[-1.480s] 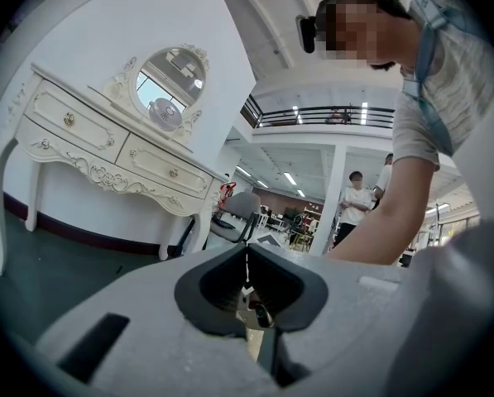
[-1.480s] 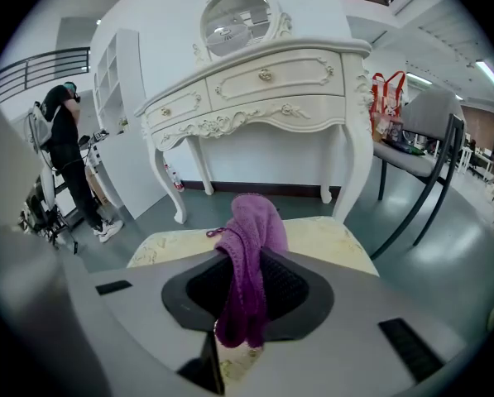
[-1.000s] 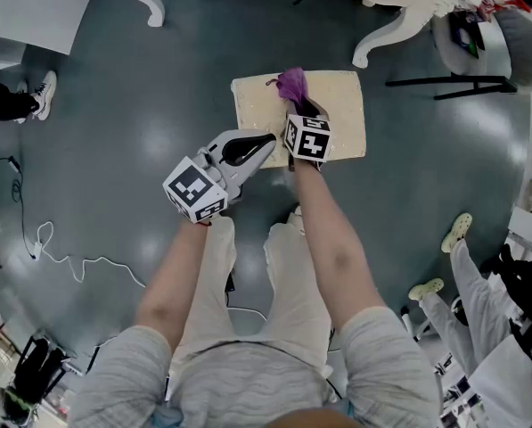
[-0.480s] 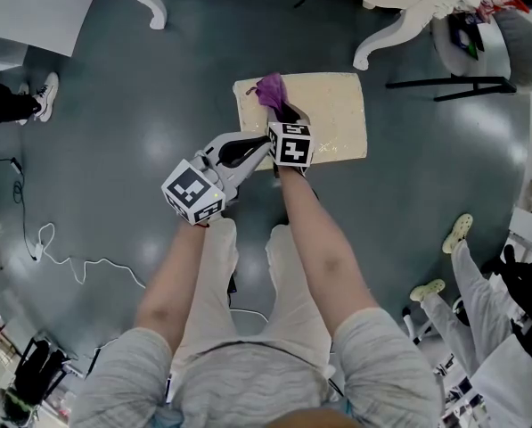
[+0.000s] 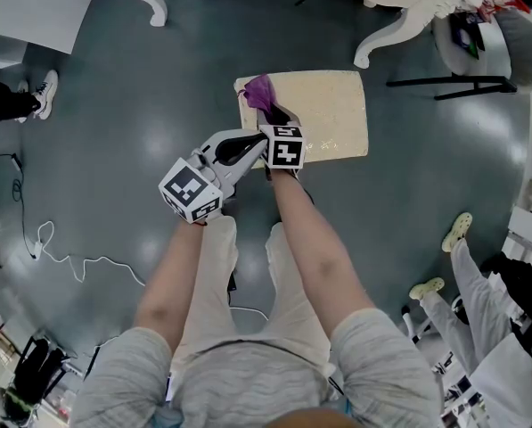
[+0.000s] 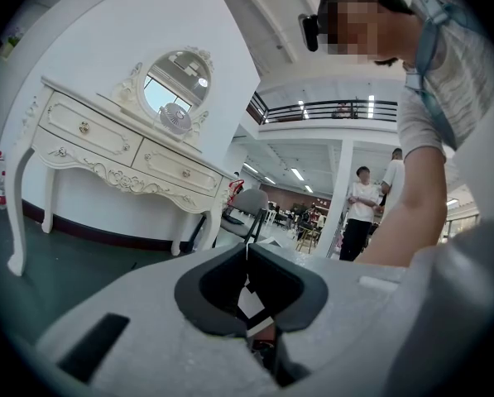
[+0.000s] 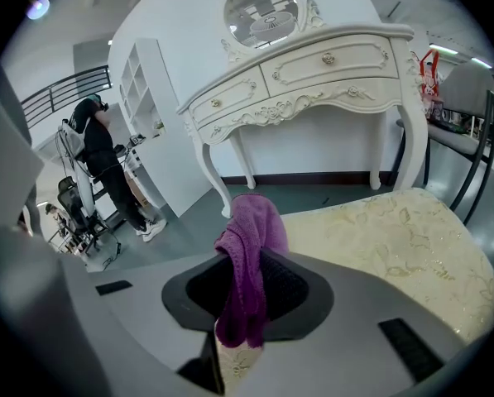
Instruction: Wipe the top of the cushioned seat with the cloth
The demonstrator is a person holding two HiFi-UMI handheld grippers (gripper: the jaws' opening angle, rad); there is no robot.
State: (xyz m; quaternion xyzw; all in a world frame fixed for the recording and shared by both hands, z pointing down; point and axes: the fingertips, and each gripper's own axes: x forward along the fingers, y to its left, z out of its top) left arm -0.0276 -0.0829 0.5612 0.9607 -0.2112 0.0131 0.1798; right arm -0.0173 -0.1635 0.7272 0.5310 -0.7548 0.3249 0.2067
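Observation:
A cream cushioned seat [image 5: 323, 114] stands on the grey floor ahead of me. The purple cloth [image 5: 259, 89] lies bunched at the seat's far left corner, with my right gripper [image 5: 269, 110] shut on it. In the right gripper view the cloth [image 7: 248, 246] hangs between the jaws of the right gripper [image 7: 245, 292], and the patterned seat top [image 7: 395, 238] spreads to the right. My left gripper [image 5: 255, 139] hovers at the seat's near left edge, beside the right one. In the left gripper view the left gripper [image 6: 247, 255] has its jaws together, holding nothing.
A white dressing table [image 7: 313, 73] stands just beyond the seat, its curved leg [image 5: 386, 29] near the far right corner. A black-framed chair [image 5: 462, 38] is further right. A white cable [image 5: 69, 257] trails on the floor at left. Bystanders' feet [image 5: 457, 230] show at right.
My right gripper has dragged the purple cloth leftward across the seat top, from the far middle to the far left corner. The left gripper has barely moved.

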